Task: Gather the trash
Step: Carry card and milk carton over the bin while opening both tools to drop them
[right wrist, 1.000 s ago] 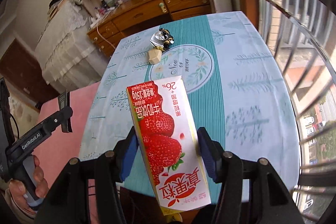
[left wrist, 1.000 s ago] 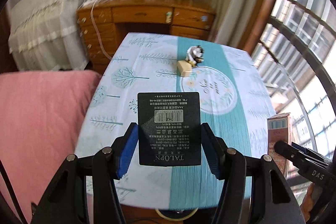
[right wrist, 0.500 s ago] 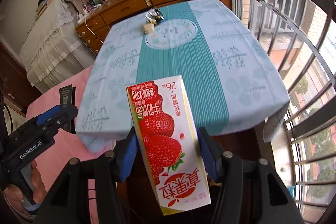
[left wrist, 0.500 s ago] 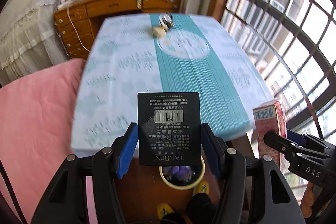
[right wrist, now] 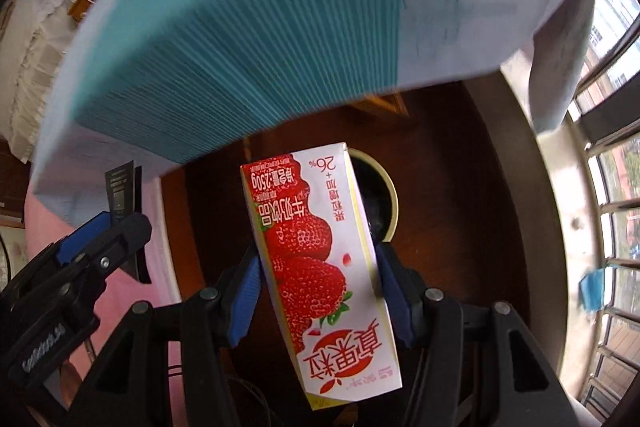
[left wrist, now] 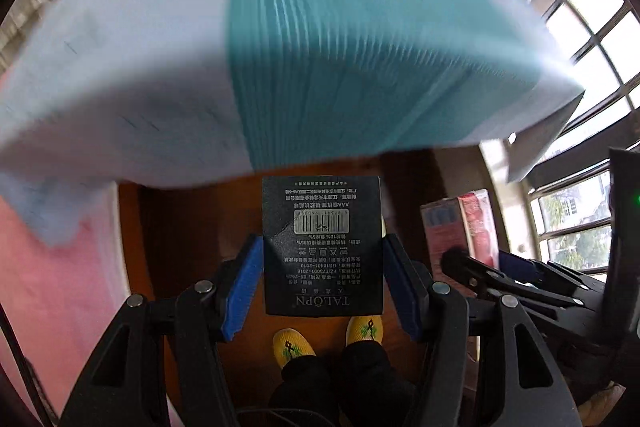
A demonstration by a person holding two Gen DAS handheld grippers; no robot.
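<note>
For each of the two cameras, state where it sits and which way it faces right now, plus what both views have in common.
Left wrist: on the left gripper, tilted down past the tablecloth edge at the floor; it clamps a black package; the person's yellow slippers show.
Right wrist: on the right gripper, facing down at a round bin; it clamps a strawberry milk carton.
Shared: tablecloth overhead, each sees the other gripper and its load.

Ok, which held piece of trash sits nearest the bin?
The strawberry milk carton in the right gripper: it overlaps the bin. The black packet doesn't.
</note>
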